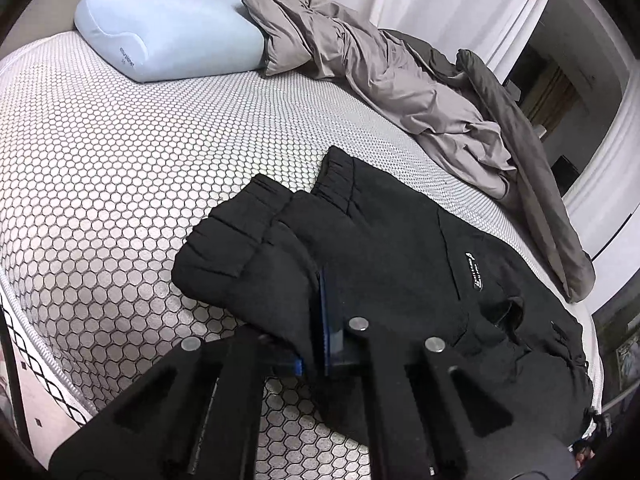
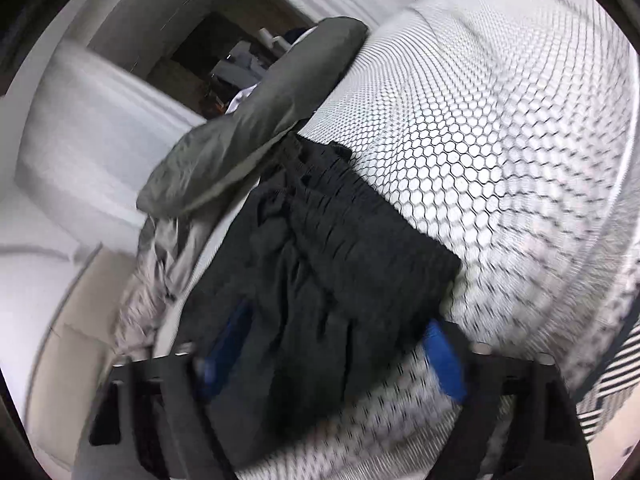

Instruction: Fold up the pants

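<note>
The left gripper point(image 1: 316, 328) pinches the black pants point(image 1: 400, 248) tight; the right gripper point(image 2: 336, 356) stands wide open around the waistband point(image 2: 360, 208). Folding seems halfway; next, the right should probably close on it.

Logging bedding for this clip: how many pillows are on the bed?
1. A pale blue pillow lies at the head of the mattress, left of the rumpled grey duvet. Another could be hidden under that duvet.
</note>
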A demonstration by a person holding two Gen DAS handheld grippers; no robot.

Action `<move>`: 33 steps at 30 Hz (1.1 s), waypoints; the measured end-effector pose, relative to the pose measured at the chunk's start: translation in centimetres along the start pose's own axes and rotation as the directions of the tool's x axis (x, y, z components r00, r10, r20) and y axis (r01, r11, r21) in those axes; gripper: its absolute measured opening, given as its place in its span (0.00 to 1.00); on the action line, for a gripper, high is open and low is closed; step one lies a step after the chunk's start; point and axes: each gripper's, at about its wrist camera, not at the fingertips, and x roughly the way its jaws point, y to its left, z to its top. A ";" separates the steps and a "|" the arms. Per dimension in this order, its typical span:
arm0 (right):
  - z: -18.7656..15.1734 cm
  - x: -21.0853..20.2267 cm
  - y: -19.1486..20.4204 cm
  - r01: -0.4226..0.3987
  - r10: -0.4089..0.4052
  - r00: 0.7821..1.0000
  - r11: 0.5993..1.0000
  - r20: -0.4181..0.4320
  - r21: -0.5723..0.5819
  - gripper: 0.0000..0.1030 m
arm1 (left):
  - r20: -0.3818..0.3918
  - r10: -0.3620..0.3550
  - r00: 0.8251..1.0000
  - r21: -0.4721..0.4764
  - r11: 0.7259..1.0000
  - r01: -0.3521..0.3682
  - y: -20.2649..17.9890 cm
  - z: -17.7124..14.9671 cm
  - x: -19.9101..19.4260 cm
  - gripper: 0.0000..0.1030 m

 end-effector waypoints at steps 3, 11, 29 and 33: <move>0.4 0.1 1.5 0.094 -0.092 0.995 0.991 0.025 -0.097 0.19 | 0.011 -0.024 1.000 0.002 1.000 0.024 -0.1 -0.2 -0.8 0.03; -0.1 -1.4 1.3 0.320 -0.316 0.947 0.931 0.053 -0.175 0.23 | -0.138 -0.025 0.990 -0.013 1.000 0.023 1.3 -1.7 0.8 0.04; -1.0 -7.0 13.7 0.212 -0.127 0.946 0.939 0.299 -0.270 0.86 | -0.107 -0.155 0.982 -0.116 0.983 0.142 -4.9 2.9 -0.4 0.91; 0.7 -5.1 16.7 0.203 -0.109 0.945 0.935 0.308 -0.292 0.86 | -0.284 -0.226 0.932 -0.179 0.967 0.180 -8.3 4.1 6.5 0.86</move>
